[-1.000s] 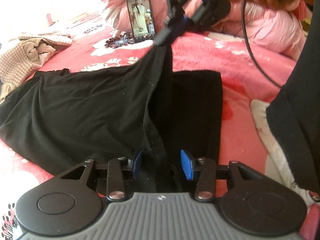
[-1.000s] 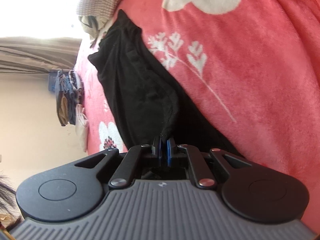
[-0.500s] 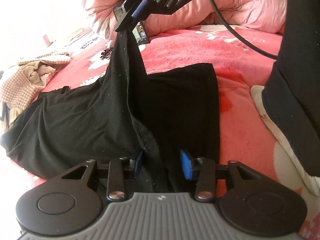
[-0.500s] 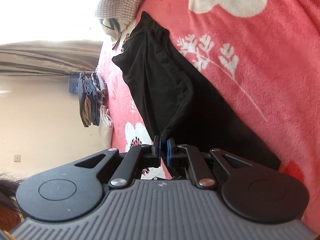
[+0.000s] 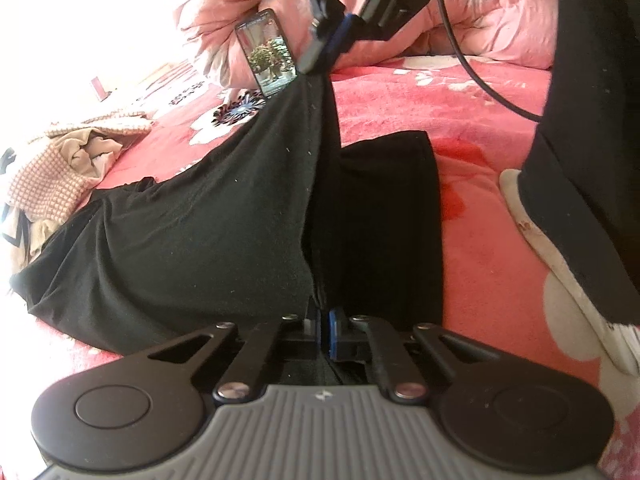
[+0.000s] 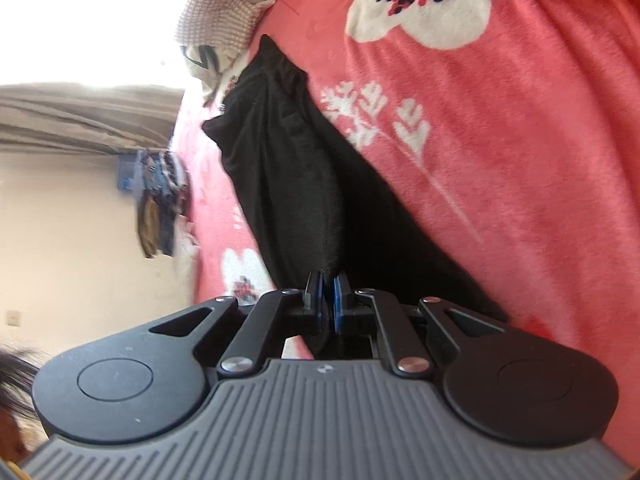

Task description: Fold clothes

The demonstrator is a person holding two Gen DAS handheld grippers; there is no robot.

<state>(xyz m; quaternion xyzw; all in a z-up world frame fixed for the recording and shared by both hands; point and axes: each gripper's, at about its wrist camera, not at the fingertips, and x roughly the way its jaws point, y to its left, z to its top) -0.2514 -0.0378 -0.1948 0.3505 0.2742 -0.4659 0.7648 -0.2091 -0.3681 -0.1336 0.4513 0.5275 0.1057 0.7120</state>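
A black garment (image 5: 192, 220) lies spread on the red flowered blanket (image 5: 488, 216). Its near edge is pinched between the blue pads of my left gripper (image 5: 325, 330), which is shut on it. The far edge is lifted into a taut ridge by my right gripper (image 5: 320, 62), seen at the top of the left wrist view. In the right wrist view the same black garment (image 6: 296, 184) runs away from my right gripper (image 6: 327, 300), whose pads are shut on a fold of the cloth.
A phone (image 5: 266, 52) leans against pink pillows (image 5: 492, 20) at the back. A heap of checked and beige clothes (image 5: 60, 160) lies at the left. A person's dark sleeve (image 5: 592, 120) and a black cable (image 5: 472, 64) hang at the right. Clothes (image 6: 160, 200) hang on a wall.
My left gripper's jaws have closed onto the near edge of the black garment. The right gripper kept its hold and shifted a little, keeping the far edge lifted.
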